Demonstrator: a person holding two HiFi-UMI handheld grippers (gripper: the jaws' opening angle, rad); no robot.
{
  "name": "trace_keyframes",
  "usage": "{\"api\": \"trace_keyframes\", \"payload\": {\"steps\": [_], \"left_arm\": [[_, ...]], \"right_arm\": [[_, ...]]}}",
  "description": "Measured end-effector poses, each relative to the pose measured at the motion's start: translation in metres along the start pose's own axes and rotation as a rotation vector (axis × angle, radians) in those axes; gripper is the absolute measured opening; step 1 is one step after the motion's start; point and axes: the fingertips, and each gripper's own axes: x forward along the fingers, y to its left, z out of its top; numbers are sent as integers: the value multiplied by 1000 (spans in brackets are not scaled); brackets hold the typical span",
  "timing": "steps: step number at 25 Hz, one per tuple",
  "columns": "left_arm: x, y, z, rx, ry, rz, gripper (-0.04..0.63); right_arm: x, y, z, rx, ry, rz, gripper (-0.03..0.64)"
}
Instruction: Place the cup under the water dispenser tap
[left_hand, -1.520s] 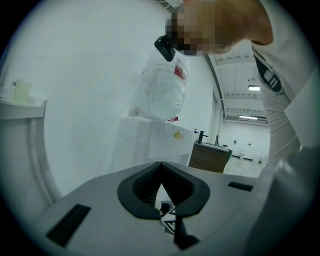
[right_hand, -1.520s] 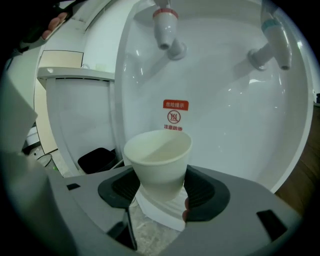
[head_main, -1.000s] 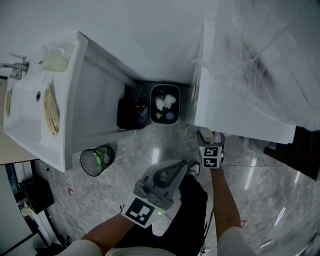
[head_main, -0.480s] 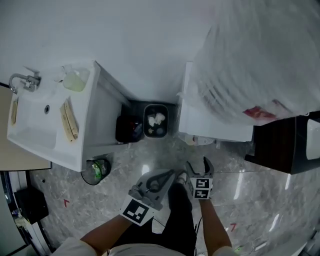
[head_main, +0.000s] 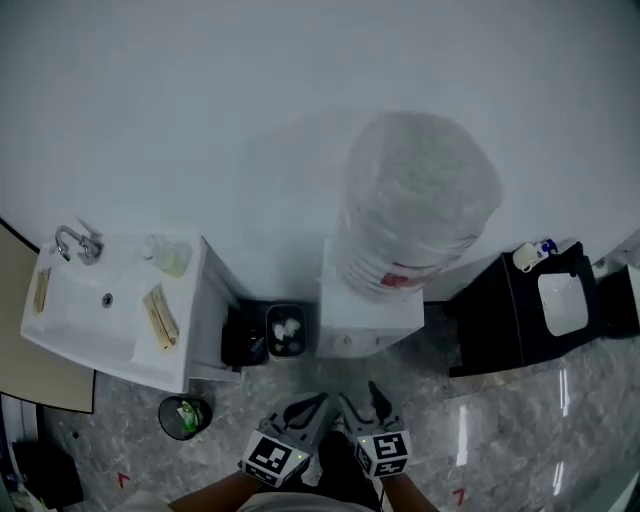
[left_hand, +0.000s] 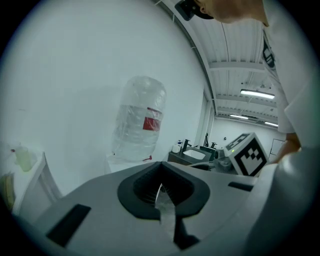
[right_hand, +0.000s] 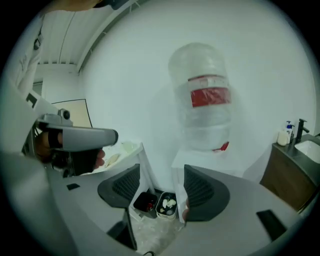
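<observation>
Against the white wall (head_main: 200, 100) stands the water dispenser (head_main: 368, 322), a white box carrying a big clear bottle (head_main: 420, 195) with a red label. From the steep head view its tap cannot be made out. Grey marbled floor (head_main: 520, 440) spreads in front of it.

To the dispenser's left is a white sink unit (head_main: 110, 320) with a metal faucet (head_main: 75, 243) and a pale soap bottle (head_main: 170, 256) on its back edge. To the right is a black cabinet (head_main: 500, 325) bearing a white basin (head_main: 562, 302) and a small white bottle (head_main: 528, 256).

Two bins stand side by side on the floor in the gap between sink unit and dispenser: a black bin (head_main: 243, 345) and a pale bin (head_main: 287, 333) with white scraps inside. A round bin with a green liner (head_main: 186, 415) stands apart, in front of the sink unit.

Both tools are held close together low in the head view, aimed toward the dispenser. The right hand-held gripper (right_hand: 161, 182) has its jaws wide and closing, with nothing between them; the two bins show through the gap. The left hand-held gripper (left_hand: 161, 187) has its jaws drawn narrow, with only a thin pale slit between the pads. Whether anything sits in that slit cannot be told.

The cup cannot be made out in any view, and nothing stands at the dispenser's front that can be told as one.
</observation>
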Motion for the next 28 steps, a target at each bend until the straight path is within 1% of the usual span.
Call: {"api": "trace_keyframes", "payload": {"steps": [1, 4, 7, 10, 12, 16, 22, 28], "left_arm": [[-4, -7, 7, 1, -7, -5, 5], [-16, -26, 23, 18, -21, -33, 5], [-28, -36, 36, 45, -32, -52, 5], [-38, -39, 45, 62, -48, -52, 5], [-45, -40, 47, 67, -53, -48, 5], [-54, -41, 50, 83, -69, -43, 5], [-58, -40, 60, 100, -84, -43, 5], [-56, -45, 64, 103, -79, -63, 5]], "right_arm": [[-11, 3, 12, -9, -9, -15, 275], [-43, 14, 38, -21, -33, -66, 153], [-66, 28, 52, -29, -57, -80, 83], [-76, 41, 58, -39, -75, -81, 37], [-79, 52, 59, -40, -82, -75, 18], [-81, 66, 68, -34, -108, -70, 17], [-84, 71, 74, -25, -124, -76, 17], [-87, 70, 78, -31, -129, -83, 17]]}}
